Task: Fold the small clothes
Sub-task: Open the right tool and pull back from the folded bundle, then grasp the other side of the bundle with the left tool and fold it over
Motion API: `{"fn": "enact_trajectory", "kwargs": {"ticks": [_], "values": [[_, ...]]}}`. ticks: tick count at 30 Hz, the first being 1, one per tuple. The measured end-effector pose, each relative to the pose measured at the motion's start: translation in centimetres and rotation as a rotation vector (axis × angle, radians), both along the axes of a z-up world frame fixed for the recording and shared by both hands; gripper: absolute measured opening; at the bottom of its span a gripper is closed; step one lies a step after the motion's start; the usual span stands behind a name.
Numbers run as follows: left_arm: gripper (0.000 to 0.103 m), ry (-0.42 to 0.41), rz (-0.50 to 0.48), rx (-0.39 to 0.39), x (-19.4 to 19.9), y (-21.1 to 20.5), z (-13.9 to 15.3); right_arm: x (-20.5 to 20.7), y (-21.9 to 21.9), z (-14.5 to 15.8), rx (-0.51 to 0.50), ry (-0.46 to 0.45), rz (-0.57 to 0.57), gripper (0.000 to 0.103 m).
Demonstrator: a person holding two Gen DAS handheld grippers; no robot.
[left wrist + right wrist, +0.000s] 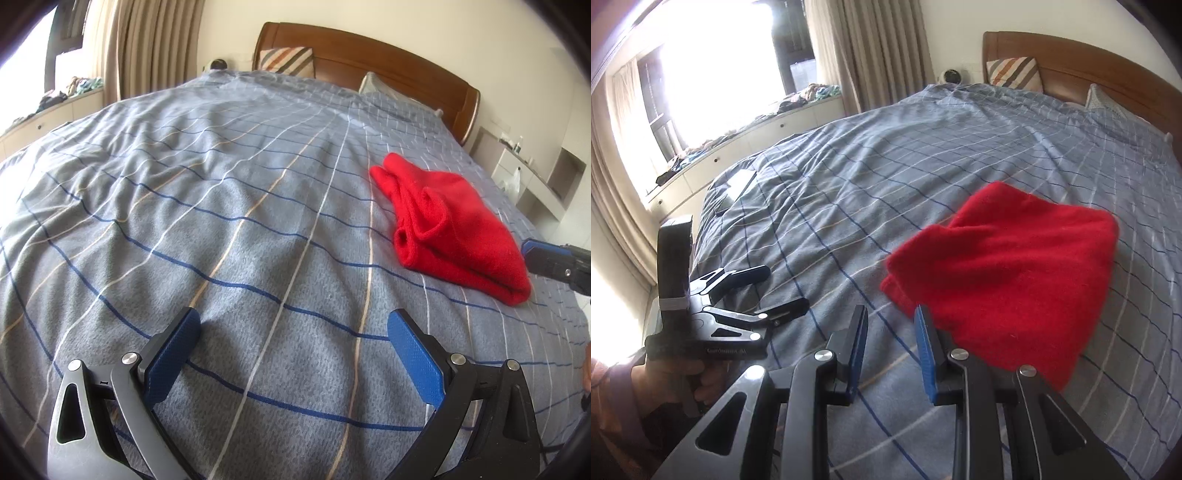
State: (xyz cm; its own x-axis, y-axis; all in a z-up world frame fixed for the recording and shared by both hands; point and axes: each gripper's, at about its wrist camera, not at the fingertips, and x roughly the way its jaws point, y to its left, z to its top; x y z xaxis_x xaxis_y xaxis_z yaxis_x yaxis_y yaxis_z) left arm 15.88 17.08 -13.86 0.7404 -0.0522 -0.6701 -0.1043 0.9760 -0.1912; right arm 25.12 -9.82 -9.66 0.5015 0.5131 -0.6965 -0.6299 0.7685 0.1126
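Left hand-held gripper (293, 354): black-and-grey linkage arms, silver round pivot screws, blue textured pads (171, 360). Right hand-held gripper (891, 350): same build.

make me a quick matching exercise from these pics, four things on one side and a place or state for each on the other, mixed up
Things:
1. folded red knit garment
2. left gripper
3. striped cushion
4. right gripper

Places or states:
A. leaning against the brown wooden headboard
B. jaws wide apart, nothing between them
C. jaws narrowly apart, nothing between them
D. lying on the grey checked bedspread

Pairs: 1-D, 2-B, 3-A, 4-C
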Motion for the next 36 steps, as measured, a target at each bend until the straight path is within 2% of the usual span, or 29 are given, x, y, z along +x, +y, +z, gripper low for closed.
{"fn": "enact_trajectory", "kwargs": {"ticks": [3, 6, 9, 12, 18, 21, 24, 29, 31, 36], "values": [[0.102, 0.006, 0.003, 0.005, 0.0, 0.0, -0.2, 1.9, -3.7, -1.6, 0.013, 0.055, -0.173, 0.027], [0.102, 0.014, 0.003, 0.023, 0.0, -0.2, -0.5, 3.1, -4.5, -4.9, -0.012, 0.149, -0.219, 0.026], [0.102, 0.018, -0.001, 0.058, -0.2, -0.7, -0.7, 1.5, -4.4, -5.7, -0.015, 0.115, -0.226, 0.026], [0.102, 0.021, -0.001, 0.083, -0.1, -1.0, -0.8, -0.2, -4.9, -5.7, 0.022, 0.150, -0.229, 0.026], [0.102, 0.026, 0.002, 0.101, 0.0, -1.3, -0.8, -5.2, -7.0, -4.6, -0.030, 0.053, -0.241, 0.027], [0.102, 0.029, 0.003, 0.112, 0.0, -1.4, -0.8, -6.9, -8.2, -4.2, -0.052, 0.010, -0.255, 0.032], [0.102, 0.031, 0.004, 0.125, 0.0, -1.6, -0.8, -7.6, -9.2, -4.3, -0.072, -0.010, -0.268, 0.041], [0.102, 0.032, 0.004, 0.128, 0.0, -1.6, -0.9, -7.0, -11.0, -5.5, -0.033, 0.017, -0.334, 0.043], [0.102, 0.033, 0.004, 0.132, 0.0, -1.6, -0.9, -7.0, -11.6, -6.2, -0.014, 0.019, -0.359, 0.048], [0.102, 0.036, 0.004, 0.148, 0.0, -1.7, -1.0, -7.5, -12.1, -7.2, 0.018, 0.007, -0.377, 0.054]]}}
